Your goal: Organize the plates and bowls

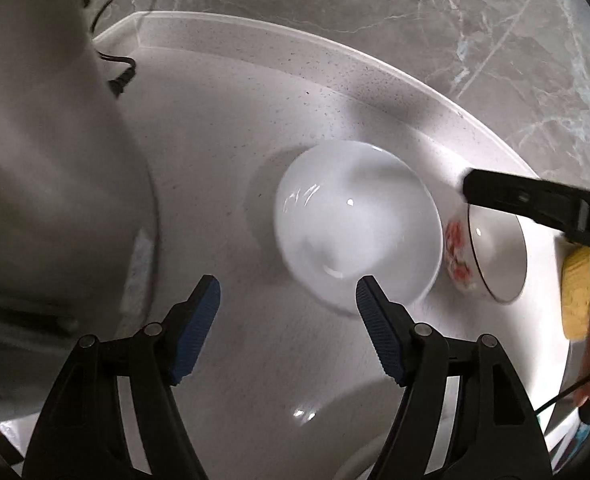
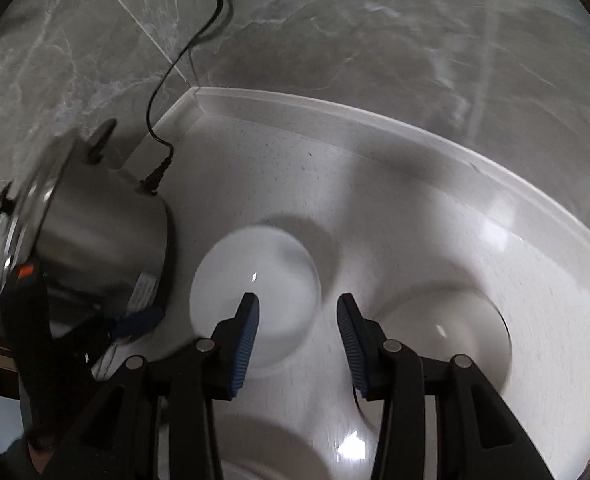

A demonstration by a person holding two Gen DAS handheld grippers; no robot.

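Note:
A plain white bowl point(image 1: 355, 224) sits on the white speckled counter point(image 1: 223, 128). My left gripper point(image 1: 287, 296) is open and empty just in front of it. A bowl with red flowers and a dark rim point(image 1: 487, 256) stands right of the white bowl, and the right gripper's black finger point(image 1: 527, 196) reaches over it. In the right wrist view my right gripper point(image 2: 297, 312) is open and empty above the counter, between the white bowl point(image 2: 255, 292) and the flowered bowl point(image 2: 447, 336). A white plate point(image 2: 335, 452) lies below the fingers; it also shows in the left wrist view point(image 1: 335, 432).
A steel pot-shaped cooker point(image 2: 87, 232) with a black power cord point(image 2: 163, 84) stands at the left, close to the white bowl. A grey marble wall point(image 2: 375, 32) backs the counter behind a raised lip. A yellow object point(image 1: 577, 292) sits at the far right.

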